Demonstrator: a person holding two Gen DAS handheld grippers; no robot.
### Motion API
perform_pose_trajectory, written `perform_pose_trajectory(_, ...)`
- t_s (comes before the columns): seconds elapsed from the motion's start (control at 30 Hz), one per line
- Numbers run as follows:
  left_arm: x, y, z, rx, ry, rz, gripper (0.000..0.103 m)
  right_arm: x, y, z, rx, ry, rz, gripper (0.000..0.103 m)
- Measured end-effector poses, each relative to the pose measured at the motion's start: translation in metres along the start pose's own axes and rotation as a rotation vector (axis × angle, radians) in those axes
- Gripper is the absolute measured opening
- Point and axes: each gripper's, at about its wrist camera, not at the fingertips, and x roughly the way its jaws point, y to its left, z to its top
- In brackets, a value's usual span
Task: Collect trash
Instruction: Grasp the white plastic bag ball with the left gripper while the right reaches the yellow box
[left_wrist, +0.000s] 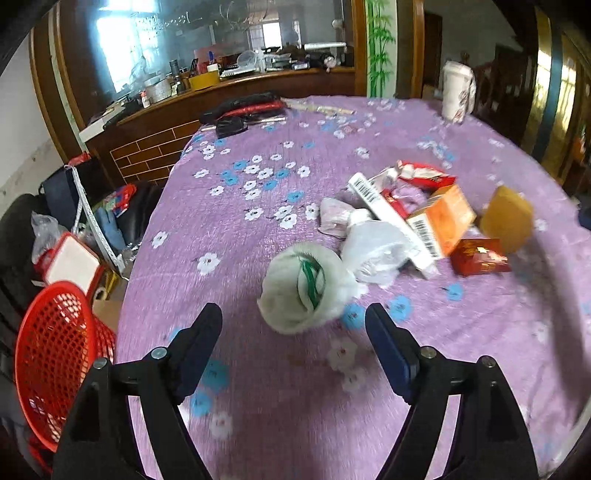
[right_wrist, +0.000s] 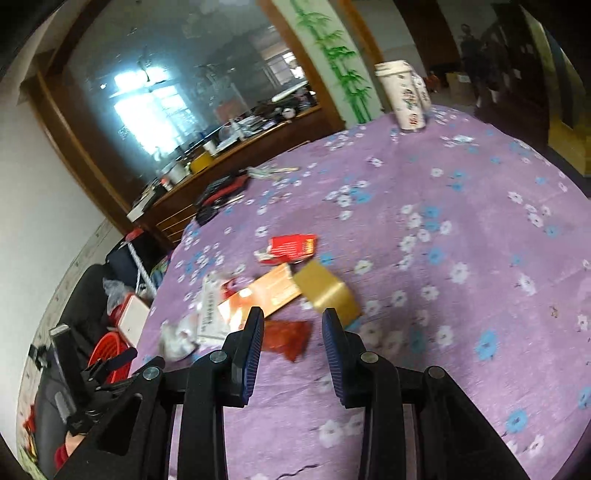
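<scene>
Both hand-held grippers spread, empty: left (left_wrist: 293, 317) nr white wad (left_wrist: 299, 291); right (right_wrist: 292, 321) over red wrapper (right_wrist: 290, 338).

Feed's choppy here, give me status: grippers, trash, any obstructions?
Left gripper open, empty. Right gripper open, empty. Trash pile on table; white foam net nearest left. Red basket beside table. Nothing blocking.

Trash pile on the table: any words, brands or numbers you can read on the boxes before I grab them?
None can be read.
White box: barcode only, digits blurred.
Orange box: barcode, print too blurred.
Red box: gold marks, unreadable.
Red wrapper: white print, blurred.
Cup: pattern too small to tell.
</scene>
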Motion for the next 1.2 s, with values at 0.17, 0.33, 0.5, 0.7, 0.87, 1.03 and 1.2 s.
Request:
perform_pose_trajectory(0.17, 0.025, -0.003, 0.011, -0.018, 0.002, -0.014, 0.079, 0.012, -0.017, 0.013, 0.043, -0.004, 0.004, 0.035)
perform_pose_trajectory(0.33, 0.041, 0.003, 0.011, -0.065, 0.005, -0.068, 0.050, 0.042, -0.016, 0.018, 0.026, 0.035, 0.021, 0.035)
perform_pose_trajectory(0.5, 0.036, 0.011, 0.002, -0.095, -0.041, -0.086, 0.043, 0.062, 0.002, 0.007, -0.034, 0.100, 0.074, 0.035)
perform_pose_trajectory(0.7, 0.035, 0.014, -0.004, -0.115, -0.072, -0.084, 0.043, 0.056, 0.040, -0.016, -0.125, 0.192, 0.318, 0.035)
perform_pose_trajectory(0.87, 0.034, 0.016, -0.006, -0.128, -0.086, -0.096, 0.043, 0.034, 0.015, 0.010, -0.071, 0.044, 0.146, 0.035)
perform_pose_trajectory(1.03, 0.036, 0.021, -0.006, -0.153, -0.087, -0.124, 0.043, 0.062, -0.028, 0.020, 0.051, 0.069, -0.009, 0.035)
perform_pose_trajectory(1.2, 0.036, 0.022, -0.006, -0.156, -0.086, -0.130, 0.043, 0.076, 0.010, -0.004, -0.040, 0.157, 0.173, 0.035)
